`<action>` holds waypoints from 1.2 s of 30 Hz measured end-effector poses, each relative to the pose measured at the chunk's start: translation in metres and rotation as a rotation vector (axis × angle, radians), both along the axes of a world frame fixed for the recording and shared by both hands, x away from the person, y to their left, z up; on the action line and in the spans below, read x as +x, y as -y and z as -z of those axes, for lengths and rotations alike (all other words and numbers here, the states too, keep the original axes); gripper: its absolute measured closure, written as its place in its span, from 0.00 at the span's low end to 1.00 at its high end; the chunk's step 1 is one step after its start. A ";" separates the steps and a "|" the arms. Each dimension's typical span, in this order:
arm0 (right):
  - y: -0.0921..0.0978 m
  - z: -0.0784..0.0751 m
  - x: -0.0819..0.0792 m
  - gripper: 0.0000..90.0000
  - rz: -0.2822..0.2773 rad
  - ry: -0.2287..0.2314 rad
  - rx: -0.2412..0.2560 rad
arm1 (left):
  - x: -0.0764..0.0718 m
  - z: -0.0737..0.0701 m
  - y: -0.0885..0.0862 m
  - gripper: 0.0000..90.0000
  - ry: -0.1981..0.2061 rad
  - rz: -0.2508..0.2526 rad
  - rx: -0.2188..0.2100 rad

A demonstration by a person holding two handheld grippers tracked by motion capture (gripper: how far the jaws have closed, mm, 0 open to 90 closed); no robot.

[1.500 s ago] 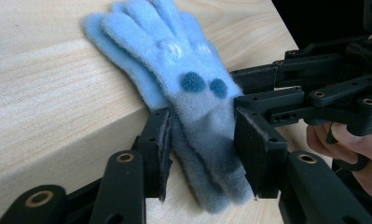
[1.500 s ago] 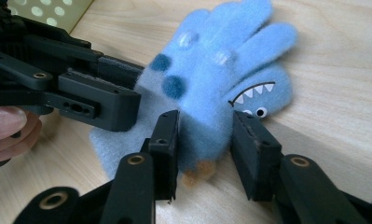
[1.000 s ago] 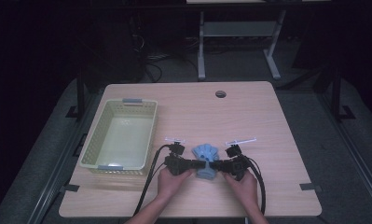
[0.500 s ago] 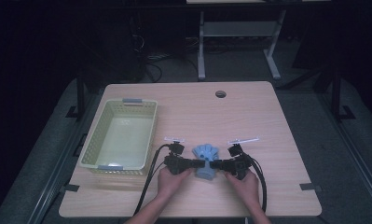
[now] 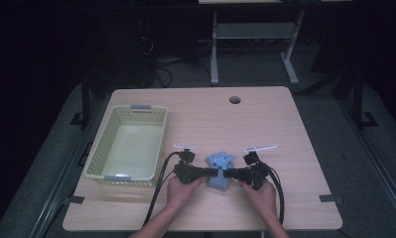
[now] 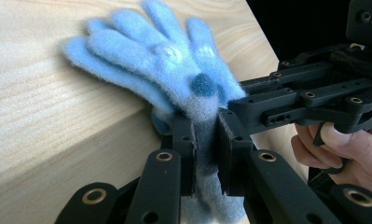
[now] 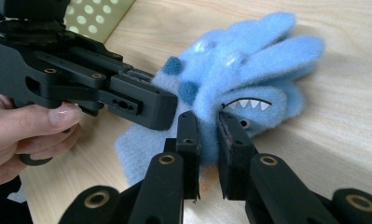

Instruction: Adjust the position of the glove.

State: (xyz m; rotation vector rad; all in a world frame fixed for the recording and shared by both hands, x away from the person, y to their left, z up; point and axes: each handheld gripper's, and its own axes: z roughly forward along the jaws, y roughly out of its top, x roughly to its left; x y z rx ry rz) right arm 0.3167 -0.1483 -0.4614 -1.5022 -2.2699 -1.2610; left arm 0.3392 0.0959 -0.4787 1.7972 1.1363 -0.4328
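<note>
The glove (image 6: 165,70) is fuzzy blue fleece with darker felt-like spots. The table (image 5: 285,129) is pale, matt wood grain. Both grippers' jaws look like matt black plastic with brassy rivets. The left-hand basket (image 5: 101,153) seems perforated plastic.

My 2 grippers, left (image 5: 214,172) and right (image 5: 229,174), have crept slightly closer together, bunching the blue glove (image 5: 220,161) between them.

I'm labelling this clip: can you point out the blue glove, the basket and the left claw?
blue glove (image 7: 249,56), right gripper view, on its fuzzy fingers.
basket (image 5: 97,149), high view, on its left wall.
left claw (image 6: 206,140), left gripper view, midway between its tips, shut on the glove's cuff.
</note>
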 end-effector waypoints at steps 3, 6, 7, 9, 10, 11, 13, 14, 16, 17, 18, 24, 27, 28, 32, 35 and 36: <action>0.000 -0.003 0.000 0.89 -0.001 0.007 0.006 | 0.000 -0.003 -0.001 0.88 0.007 0.003 -0.005; 0.000 -0.007 -0.001 0.89 -0.003 0.011 0.017 | 0.000 -0.008 -0.001 0.88 0.015 0.003 -0.012; 0.000 -0.008 -0.001 0.89 -0.004 0.014 0.020 | 0.000 -0.008 -0.002 0.88 0.017 0.002 -0.009; -0.001 -0.009 -0.001 0.89 -0.007 0.017 0.022 | 0.000 -0.009 -0.002 0.88 0.016 0.002 0.000; -0.001 -0.009 -0.001 0.89 -0.010 0.015 0.016 | 0.000 -0.008 -0.002 0.88 0.016 0.003 0.006; -0.002 -0.008 -0.001 0.89 -0.008 0.012 0.014 | -0.001 -0.008 -0.002 0.88 0.019 0.002 0.012; -0.003 -0.007 0.000 0.87 -0.002 0.002 0.004 | -0.002 -0.007 -0.001 0.88 0.029 0.000 0.030; -0.004 -0.006 -0.001 0.76 0.009 -0.009 -0.011 | -0.002 -0.007 -0.001 0.88 0.028 0.000 0.037; -0.004 -0.004 0.001 0.64 0.003 -0.055 -0.019 | -0.002 -0.006 -0.002 0.88 0.026 -0.003 0.048; -0.004 -0.003 0.001 0.62 0.005 -0.067 -0.019 | -0.001 -0.004 -0.004 0.88 0.017 -0.006 0.051; -0.002 -0.002 -0.002 0.61 0.015 -0.069 -0.014 | -0.001 -0.003 -0.004 0.88 0.013 -0.012 0.047; 0.001 0.003 -0.004 0.60 0.022 -0.111 0.011 | -0.002 -0.001 -0.008 0.88 0.010 -0.024 0.060; -0.003 0.008 -0.003 0.62 0.032 -0.137 0.048 | -0.003 0.001 -0.009 0.88 0.009 -0.030 0.060; -0.003 0.008 -0.002 0.62 0.028 -0.138 0.047 | -0.004 0.001 -0.009 0.88 0.006 -0.033 0.059; -0.007 0.013 -0.001 0.68 0.045 -0.157 0.082 | -0.004 0.003 -0.010 0.88 0.004 -0.036 0.059; -0.010 0.014 -0.001 0.71 0.042 -0.151 0.081 | -0.004 0.005 -0.011 0.88 -0.013 -0.048 0.043; -0.011 0.015 -0.001 0.72 0.039 -0.152 0.083 | -0.004 0.005 -0.011 0.88 -0.014 -0.047 0.042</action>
